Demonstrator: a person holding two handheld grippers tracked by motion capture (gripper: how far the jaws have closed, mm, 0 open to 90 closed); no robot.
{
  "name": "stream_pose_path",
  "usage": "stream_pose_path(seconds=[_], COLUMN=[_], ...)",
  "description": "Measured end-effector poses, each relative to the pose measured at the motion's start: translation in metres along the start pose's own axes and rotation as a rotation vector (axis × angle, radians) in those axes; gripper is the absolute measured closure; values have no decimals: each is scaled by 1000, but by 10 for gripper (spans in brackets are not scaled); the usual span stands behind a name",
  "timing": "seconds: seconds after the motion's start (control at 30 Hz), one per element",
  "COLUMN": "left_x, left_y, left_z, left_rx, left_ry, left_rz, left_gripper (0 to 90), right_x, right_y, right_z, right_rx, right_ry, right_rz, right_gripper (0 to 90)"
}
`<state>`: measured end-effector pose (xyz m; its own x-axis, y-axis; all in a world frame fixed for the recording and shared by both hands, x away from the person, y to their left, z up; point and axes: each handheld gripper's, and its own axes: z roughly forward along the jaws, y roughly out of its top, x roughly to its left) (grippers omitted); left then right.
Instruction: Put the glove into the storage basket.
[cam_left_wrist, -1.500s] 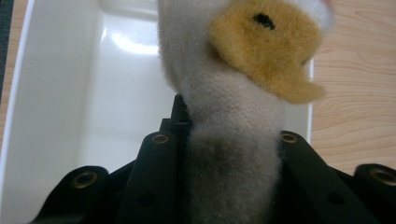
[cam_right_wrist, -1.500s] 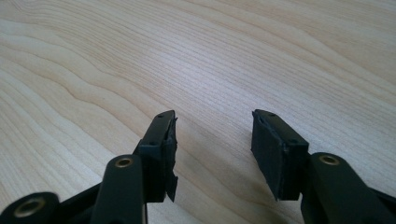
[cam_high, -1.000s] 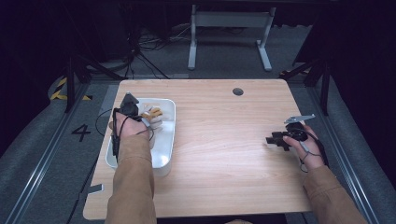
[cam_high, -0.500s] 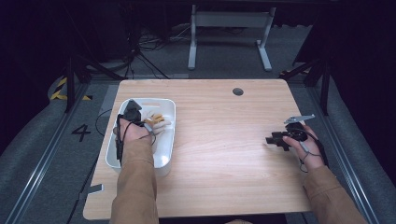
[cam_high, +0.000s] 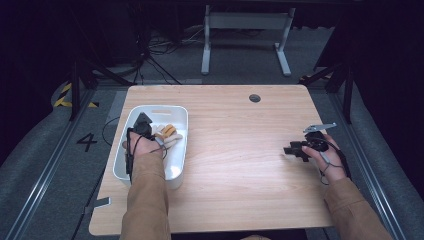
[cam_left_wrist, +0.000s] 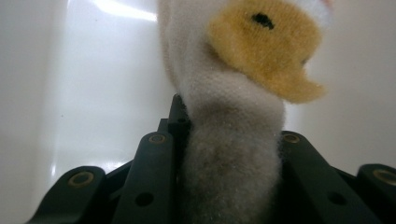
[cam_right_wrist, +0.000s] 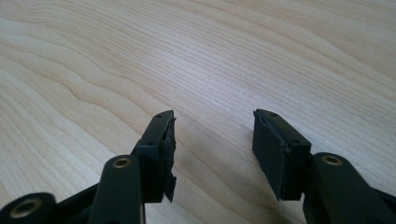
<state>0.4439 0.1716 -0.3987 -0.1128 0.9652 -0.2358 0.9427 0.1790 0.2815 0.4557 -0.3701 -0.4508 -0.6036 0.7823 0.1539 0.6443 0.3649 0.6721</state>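
A white plastic bin (cam_high: 176, 165) stands on the left part of the wooden table (cam_high: 240, 175). Inside it lies a fuzzy white plush thing (cam_high: 167, 132) with a yellow patch. My left gripper (cam_high: 152, 131) reaches into the bin and is shut on that plush. In the left gripper view its pile (cam_left_wrist: 233, 154) bulges between the two black jaws of the left gripper (cam_left_wrist: 229, 140), against the bin's white wall (cam_left_wrist: 93, 93). My right gripper (cam_high: 295, 149) rests low over the table at the right, open. Bare wood shows between the jaws of the right gripper (cam_right_wrist: 212, 126).
A round cable hole (cam_high: 254, 98) sits near the table's far edge. Beyond the table are a grey carpeted floor, a white desk frame (cam_high: 245, 30) and black stands. A floor mark "4" (cam_high: 86, 142) lies left of the table.
My left gripper has drawn back slightly toward the near side inside the bin, bringing the plush along. The right gripper has stayed still.
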Motion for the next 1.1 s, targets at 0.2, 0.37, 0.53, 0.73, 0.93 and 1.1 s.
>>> stream_pose_path(seconds=[0.2, 0.37, 0.53, 0.73, 0.93, 1.1], left_x=[3, 2, 2, -1, -2, -5], left_y=[-1, -2, -1, -1, -1, 0], left_z=[5, 9, 12, 13, 14, 14], left_rx=[10, 10, 20, 36, 55, 84], left_ry=[15, 31, 51, 50, 35, -11], left_rz=[-7, -6, 7, 10, 12, 20], left_gripper=[703, 700, 700, 656, 631, 344], right_x=[0, 0, 0, 0, 0, -1], right_y=[0, 0, 0, 0, 0, 0], right_z=[0, 1, 1, 1, 1, 1], right_rx=[-3, -6, -7, -8, -10, -11], right_ry=[6, 6, 5, 5, 8, 11], right_rz=[5, 9, 10, 9, 13, 18], right_gripper=[492, 494, 493, 492, 494, 490])
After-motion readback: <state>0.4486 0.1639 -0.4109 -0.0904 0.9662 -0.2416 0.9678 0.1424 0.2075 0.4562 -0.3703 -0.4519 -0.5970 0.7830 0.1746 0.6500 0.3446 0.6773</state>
